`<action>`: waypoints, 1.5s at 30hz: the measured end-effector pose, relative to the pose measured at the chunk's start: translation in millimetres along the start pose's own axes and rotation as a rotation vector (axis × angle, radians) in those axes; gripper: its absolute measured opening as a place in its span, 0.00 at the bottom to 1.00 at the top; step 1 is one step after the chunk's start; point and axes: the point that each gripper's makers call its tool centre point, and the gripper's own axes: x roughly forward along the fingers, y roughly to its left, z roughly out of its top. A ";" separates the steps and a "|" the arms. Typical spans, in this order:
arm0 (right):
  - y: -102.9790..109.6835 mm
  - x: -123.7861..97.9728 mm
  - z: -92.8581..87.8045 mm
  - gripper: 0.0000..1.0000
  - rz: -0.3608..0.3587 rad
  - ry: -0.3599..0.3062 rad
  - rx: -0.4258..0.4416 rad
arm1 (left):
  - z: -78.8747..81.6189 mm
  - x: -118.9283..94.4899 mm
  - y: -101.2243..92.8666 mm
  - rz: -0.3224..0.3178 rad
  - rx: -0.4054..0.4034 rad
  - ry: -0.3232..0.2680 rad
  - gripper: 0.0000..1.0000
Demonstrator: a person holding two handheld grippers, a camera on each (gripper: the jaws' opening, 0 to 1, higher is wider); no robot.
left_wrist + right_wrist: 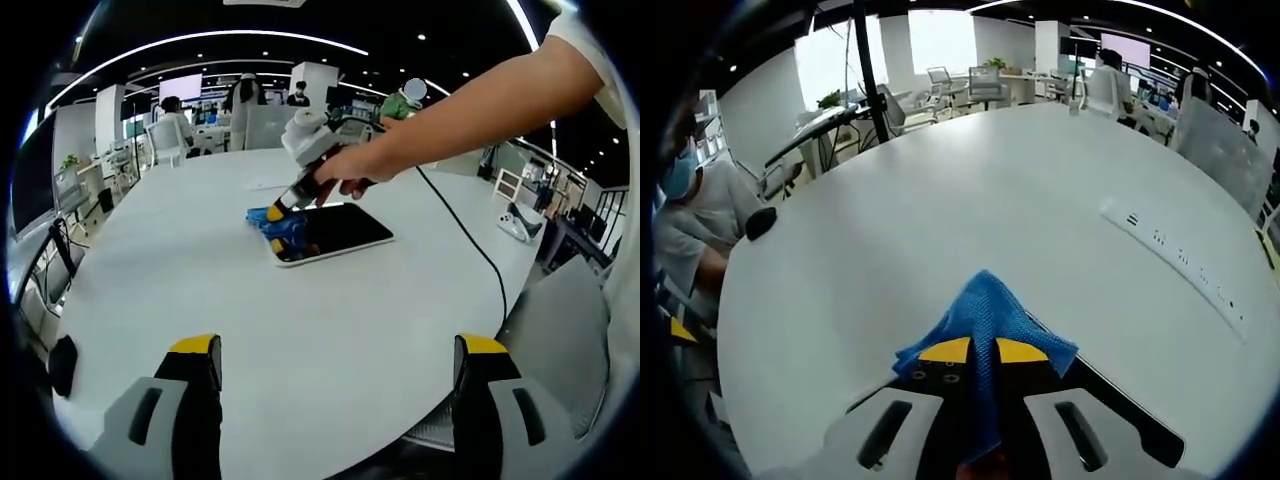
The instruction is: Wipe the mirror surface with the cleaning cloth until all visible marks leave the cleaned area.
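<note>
Left gripper (pixel 335 365) gapes wide; right gripper (pixel 982 352) pinches blue cloth (pixel 985 310) on mirror (pixel 330 232)

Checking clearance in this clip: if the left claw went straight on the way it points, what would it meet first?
Probably the mirror on the white table, where the right claw presses the blue cloth. The tabletop between looks free; depth is uncertain.

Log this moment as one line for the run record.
right gripper: shut on blue cleaning cloth, pressed on dark rectangular mirror | left gripper: open, hovering above white table | phase: wiping
</note>
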 end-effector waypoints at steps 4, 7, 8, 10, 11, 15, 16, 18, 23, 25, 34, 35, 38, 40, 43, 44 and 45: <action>-0.3 0.9 -0.4 0.03 0.002 0.003 0.001 | 1.9 -0.4 0.3 0.002 0.001 -0.004 0.97; 1.2 0.0 -1.0 0.03 0.003 0.004 -0.001 | 2.3 -0.6 0.7 0.003 0.002 -0.004 0.97; 1.4 -0.1 -1.1 0.03 0.003 0.006 0.002 | 2.8 -0.9 0.5 0.003 0.002 -0.005 0.97; 1.1 0.5 -1.1 0.03 0.004 0.009 -0.005 | 2.9 -1.1 0.5 0.003 0.000 -0.007 0.97; 1.3 0.3 -1.4 0.03 0.004 0.009 -0.006 | 2.5 -1.0 0.3 0.002 0.000 -0.005 0.97; 2.2 -0.9 -1.5 0.03 0.007 0.012 -0.013 | 1.4 -0.8 0.0 0.001 0.000 -0.002 0.97; 2.3 -1.0 -1.4 0.03 0.008 0.014 -0.011 | 1.5 -0.9 -0.1 0.001 0.000 -0.002 0.97; 4.7 -3.6 -2.2 0.03 0.009 0.017 -0.025 | 1.7 -1.0 -0.1 0.001 0.001 -0.002 0.97; 3.7 -2.6 -2.1 0.03 0.013 0.015 -0.024 | 2.1 -0.9 -0.7 -0.001 0.003 0.000 0.97; 2.6 -3.0 -2.5 0.03 0.013 0.016 -0.023 | 1.7 -0.7 -0.8 -0.002 0.004 0.002 0.97; -2.3 -5.0 -3.9 0.03 -0.003 0.025 -0.015 | 0.9 -1.2 0.5 0.004 0.001 0.002 0.97; -3.4 -3.8 -3.5 0.03 -0.004 0.028 -0.016 | 0.6 -1.2 -0.1 0.002 -0.002 0.002 0.97; -5.8 -3.9 -4.3 0.03 -0.009 0.031 -0.019 | 0.4 -1.2 -0.9 0.002 -0.002 0.002 0.97; -9.4 -3.8 -5.2 0.03 -0.014 0.033 -0.018 | 0.4 -0.9 -1.4 0.001 -0.002 0.002 0.97; -11.0 -6.4 -8.5 0.03 -0.018 0.036 -0.009 | 0.5 -0.5 -1.4 0.001 -0.002 0.002 0.97; -11.6 -6.9 -9.1 0.03 -0.019 0.036 -0.008 | 0.7 -0.3 -1.5 0.001 -0.002 0.002 0.97; -12.4 -7.1 -9.3 0.03 -0.020 0.037 -0.008 | 1.0 -0.1 -1.6 0.001 -0.001 0.000 0.97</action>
